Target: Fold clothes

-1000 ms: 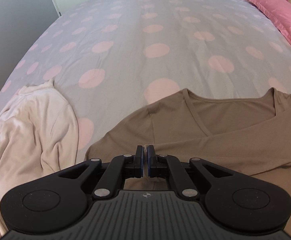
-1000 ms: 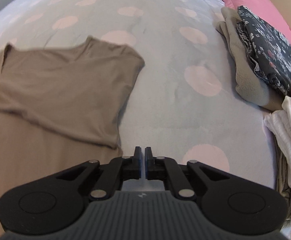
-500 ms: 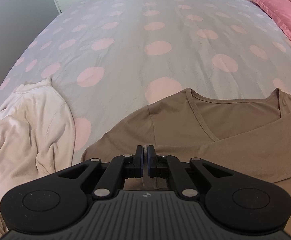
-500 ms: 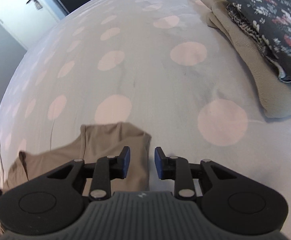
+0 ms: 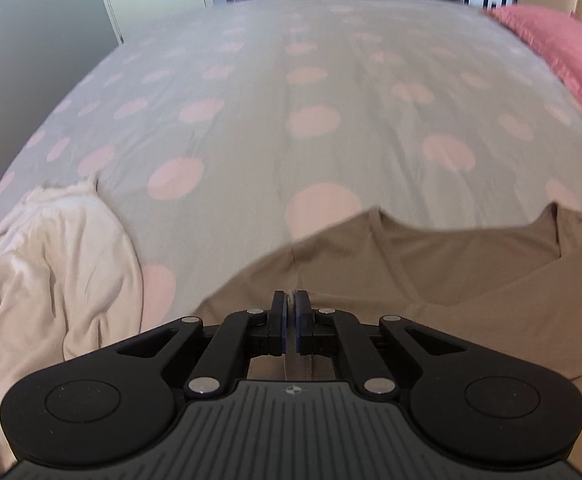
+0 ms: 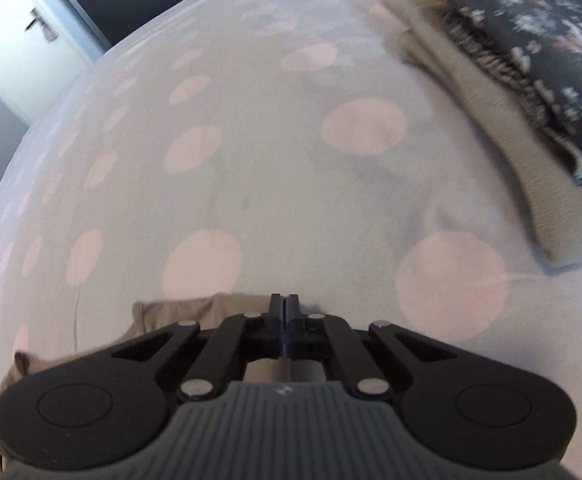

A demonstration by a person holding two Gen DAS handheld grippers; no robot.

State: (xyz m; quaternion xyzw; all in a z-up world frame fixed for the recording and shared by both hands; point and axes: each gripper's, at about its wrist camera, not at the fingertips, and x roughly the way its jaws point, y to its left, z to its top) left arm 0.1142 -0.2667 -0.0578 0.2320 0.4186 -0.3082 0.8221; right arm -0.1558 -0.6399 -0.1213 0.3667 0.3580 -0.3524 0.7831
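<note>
A brown V-neck shirt (image 5: 451,280) lies flat on the bed, neckline toward the far side. My left gripper (image 5: 290,300) is shut on it near its left shoulder, with a pale ridge of cloth pinched between the blue pads. In the right wrist view only a corner of the brown shirt (image 6: 179,312) shows, just left of the jaws. My right gripper (image 6: 285,304) is closing on that corner's edge, its pads pressed together. More brown cloth shows under the linkage.
The bed cover (image 5: 291,80) is grey with pink dots. A crumpled cream garment (image 5: 51,272) lies left of the shirt. A pink pillow (image 5: 563,52) sits far right. Folded beige cloth (image 6: 491,120) under a dark floral garment (image 6: 551,40) lies right of my right gripper.
My right gripper swung from the shirt's side to its far corner, rolled, opened around the edge and then shut. My left gripper kept its grip and barely moved.
</note>
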